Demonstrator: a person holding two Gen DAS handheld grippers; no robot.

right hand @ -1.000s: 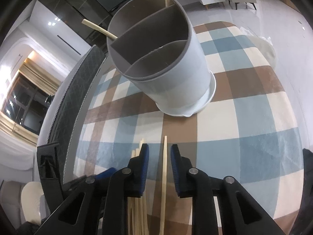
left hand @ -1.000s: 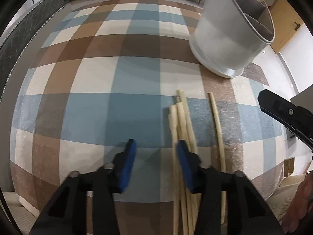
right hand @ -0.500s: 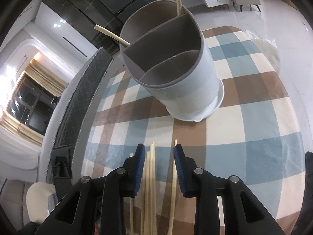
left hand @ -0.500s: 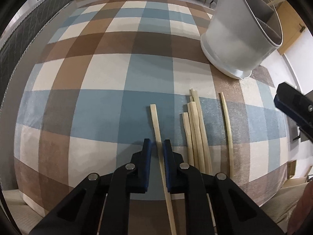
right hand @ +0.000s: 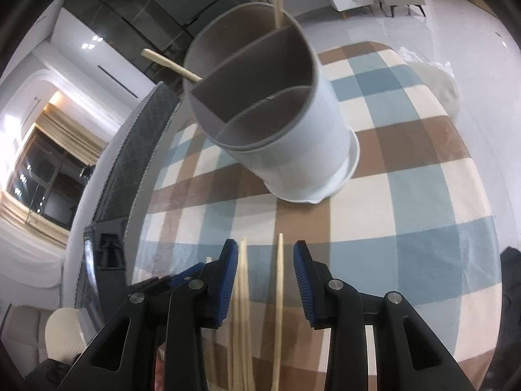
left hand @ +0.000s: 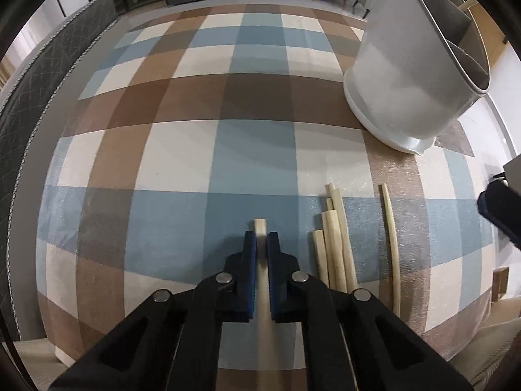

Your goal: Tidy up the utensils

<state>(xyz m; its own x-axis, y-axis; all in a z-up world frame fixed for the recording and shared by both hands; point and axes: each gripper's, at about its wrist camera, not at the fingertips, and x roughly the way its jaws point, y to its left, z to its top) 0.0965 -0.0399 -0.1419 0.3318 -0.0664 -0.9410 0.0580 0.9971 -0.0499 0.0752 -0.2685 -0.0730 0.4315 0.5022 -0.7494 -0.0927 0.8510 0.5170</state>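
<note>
L tongs [left hand: 261,239] clamped on one chopstick [left hand: 260,224], tip poking just past the pads, over the checked table [left hand: 182,156]. Right of it: chopstick bundle [left hand: 333,238] flat on table, then a lone chopstick [left hand: 390,224]. R tongs [right hand: 264,255] apart, jaws opening, straddling both w/o touching. Divided holder [right hand: 286,143] beyond.

Pale chopsticks [left hand: 335,244] lie bunched (one apart) near the grey holder [left hand: 410,75].
</note>
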